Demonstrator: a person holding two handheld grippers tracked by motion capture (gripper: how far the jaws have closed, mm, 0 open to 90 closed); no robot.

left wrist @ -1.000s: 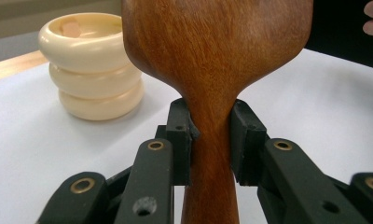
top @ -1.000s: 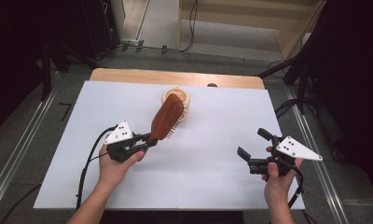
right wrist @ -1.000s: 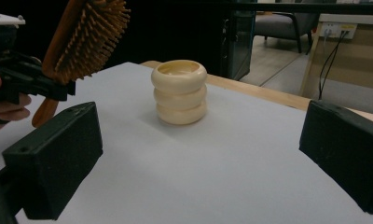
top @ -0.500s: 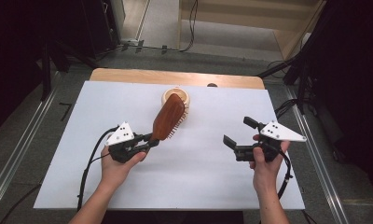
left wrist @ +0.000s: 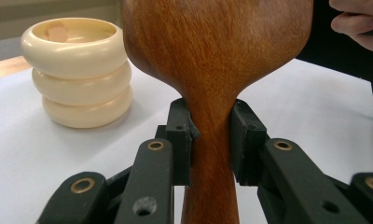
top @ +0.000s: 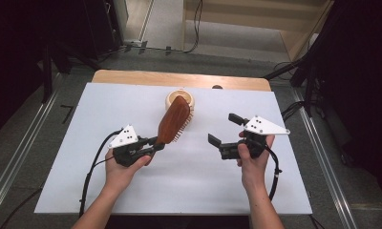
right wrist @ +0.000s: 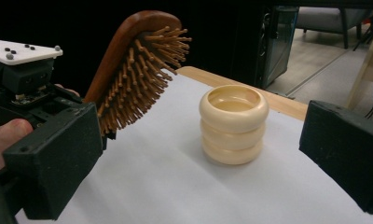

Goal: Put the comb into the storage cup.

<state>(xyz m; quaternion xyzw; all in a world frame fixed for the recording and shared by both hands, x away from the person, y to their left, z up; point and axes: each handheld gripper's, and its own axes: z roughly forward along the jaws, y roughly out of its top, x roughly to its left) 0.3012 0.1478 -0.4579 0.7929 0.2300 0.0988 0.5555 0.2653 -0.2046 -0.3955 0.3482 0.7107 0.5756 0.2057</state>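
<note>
grey floor (top: 213, 62), dark surroundings, white table (top: 189, 186)

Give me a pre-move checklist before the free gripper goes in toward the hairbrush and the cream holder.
1. Left gripper clamped on the brown wooden paddle hairbrush at its handle neck: ok.
2. Brush lifted off the white table cover, bristles facing the right gripper: ok.
3. Right gripper jaws open, nothing between them: ok.
4. Cream ribbed ring-stacked holder upright, mouth unobstructed: ok.
5. What lies inside the holder: cannot tell.
</note>
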